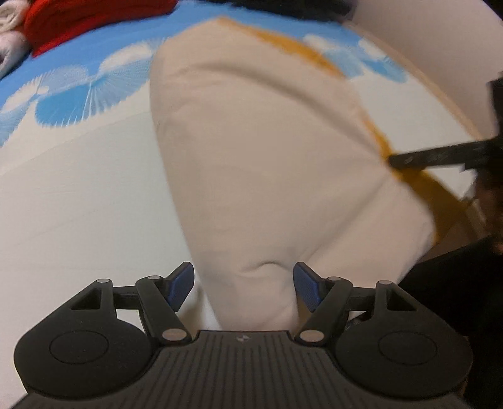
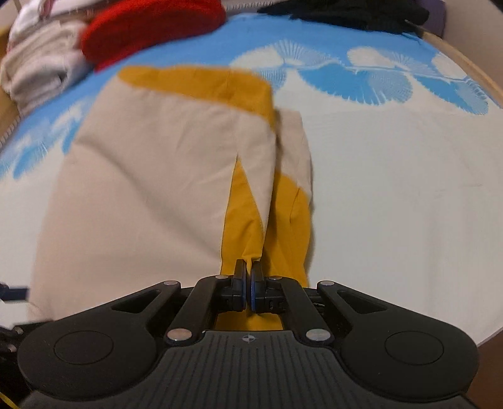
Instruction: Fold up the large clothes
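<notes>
A beige and mustard garment lies spread on a bed sheet printed with blue and white fan shapes, reaching from the near edge toward the far middle of the bed. The right gripper has its fingers pressed together on a mustard fold at the garment's near right edge, and the cloth bunches and pleats where it runs into the pinch. The left gripper stands with its blue pads spread wide, straddling a soft beige hump at the near left edge without squeezing it. The fabric looks thin, light and limp: it creases readily and sags under its own weight, so it should drape rather than hold any shape, and it may slide on the smooth sheet. A hem or corner, taken through both layers, seems the best place for the left fingers. No containers are in view; at the far left sit a red garment and a pile of pale folded cloth, with dark clothing at the far right.
</notes>
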`<move>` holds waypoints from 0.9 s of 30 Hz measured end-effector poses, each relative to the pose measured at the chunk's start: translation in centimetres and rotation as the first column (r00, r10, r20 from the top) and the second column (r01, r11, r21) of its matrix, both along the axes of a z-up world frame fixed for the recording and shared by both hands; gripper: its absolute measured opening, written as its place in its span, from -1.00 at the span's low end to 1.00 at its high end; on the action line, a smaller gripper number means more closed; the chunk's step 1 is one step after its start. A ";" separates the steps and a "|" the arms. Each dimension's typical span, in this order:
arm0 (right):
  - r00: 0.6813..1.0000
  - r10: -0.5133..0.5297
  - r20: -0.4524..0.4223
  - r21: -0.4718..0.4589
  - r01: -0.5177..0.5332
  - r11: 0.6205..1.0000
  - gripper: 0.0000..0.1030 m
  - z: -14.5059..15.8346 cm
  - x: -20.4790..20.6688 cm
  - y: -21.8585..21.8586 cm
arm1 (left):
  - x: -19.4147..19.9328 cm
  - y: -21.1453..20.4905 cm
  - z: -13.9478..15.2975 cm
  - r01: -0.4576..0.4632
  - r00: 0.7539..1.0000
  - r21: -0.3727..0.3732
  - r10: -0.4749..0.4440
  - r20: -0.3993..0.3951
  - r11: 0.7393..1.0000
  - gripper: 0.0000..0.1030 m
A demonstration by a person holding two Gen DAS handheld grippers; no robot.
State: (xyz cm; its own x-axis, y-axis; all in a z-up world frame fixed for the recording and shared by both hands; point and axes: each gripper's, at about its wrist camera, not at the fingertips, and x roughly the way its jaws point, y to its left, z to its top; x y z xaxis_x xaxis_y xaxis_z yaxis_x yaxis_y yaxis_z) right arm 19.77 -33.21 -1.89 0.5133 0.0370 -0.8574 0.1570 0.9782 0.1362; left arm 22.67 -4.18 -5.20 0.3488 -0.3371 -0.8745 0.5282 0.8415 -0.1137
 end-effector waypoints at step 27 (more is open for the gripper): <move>0.983 0.168 0.073 0.196 -0.179 0.964 -1.00 1.3 -6.2 -4.1 | 4.2 3.2 3.6 -0.173 0.984 -0.188 0.179 0.016 0.967 0.49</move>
State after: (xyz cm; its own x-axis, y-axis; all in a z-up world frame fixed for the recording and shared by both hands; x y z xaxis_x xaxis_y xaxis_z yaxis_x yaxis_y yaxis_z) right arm 13.53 -37.35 -0.62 0.5300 0.2980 -0.7939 -0.0262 0.9415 0.3360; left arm 26.91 -0.94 -1.55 0.4442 -0.4225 -0.7900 0.3799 0.8874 -0.2611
